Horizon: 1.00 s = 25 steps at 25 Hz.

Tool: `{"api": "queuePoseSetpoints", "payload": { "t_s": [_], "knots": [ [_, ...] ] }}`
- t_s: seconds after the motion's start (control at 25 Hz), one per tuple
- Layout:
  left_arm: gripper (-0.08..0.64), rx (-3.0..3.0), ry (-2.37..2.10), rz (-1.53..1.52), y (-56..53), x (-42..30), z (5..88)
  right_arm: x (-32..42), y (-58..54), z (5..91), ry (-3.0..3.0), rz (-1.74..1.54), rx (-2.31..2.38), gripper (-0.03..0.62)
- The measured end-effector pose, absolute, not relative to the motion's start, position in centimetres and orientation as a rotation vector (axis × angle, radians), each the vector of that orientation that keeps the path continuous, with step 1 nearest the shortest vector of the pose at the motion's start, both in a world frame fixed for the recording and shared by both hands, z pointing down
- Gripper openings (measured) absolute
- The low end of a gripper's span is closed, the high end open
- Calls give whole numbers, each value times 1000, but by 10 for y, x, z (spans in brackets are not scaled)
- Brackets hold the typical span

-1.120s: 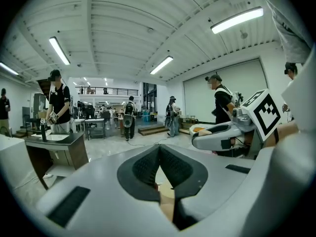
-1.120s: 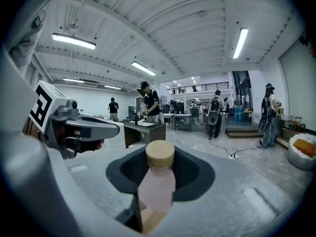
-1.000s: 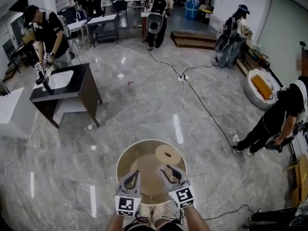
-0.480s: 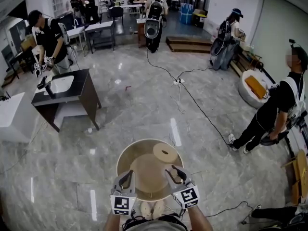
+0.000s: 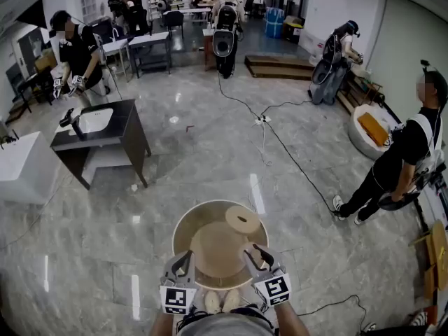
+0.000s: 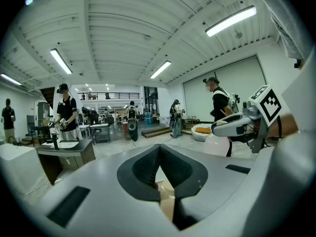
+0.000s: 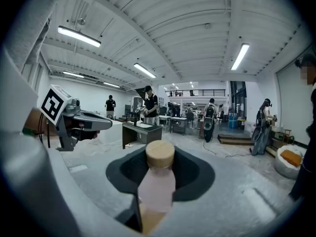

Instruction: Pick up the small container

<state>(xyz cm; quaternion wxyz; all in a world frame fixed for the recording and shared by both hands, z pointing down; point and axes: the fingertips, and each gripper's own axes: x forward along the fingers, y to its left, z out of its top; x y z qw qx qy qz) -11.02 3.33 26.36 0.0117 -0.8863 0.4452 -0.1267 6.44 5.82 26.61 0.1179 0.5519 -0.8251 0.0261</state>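
Marble floor (image 5: 210,152) has slid back beneath the round tub (image 5: 210,205) since a second ago, so I'm travelling. Left claw (image 6: 159,147) sits pressed together. Right claw (image 7: 160,157) pinches the small container (image 7: 157,186), wood-capped and off any surface: pickup looks done.

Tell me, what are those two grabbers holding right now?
Left gripper: fingers shut on tan tub's near rim. Right gripper: fingers shut on pink bottle, wooden cap up. Tub held off the floor. Black cable ahead.
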Motion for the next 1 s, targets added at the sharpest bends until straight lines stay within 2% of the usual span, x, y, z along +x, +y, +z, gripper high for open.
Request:
{"api": "queuePoseSetpoints", "payload": {
  "t_s": [1.0],
  "knots": [
    [17, -2778, 1403, -387, 30, -126, 270, 52, 55, 269, -2405, 86, 1631, 127]
  ]
}}
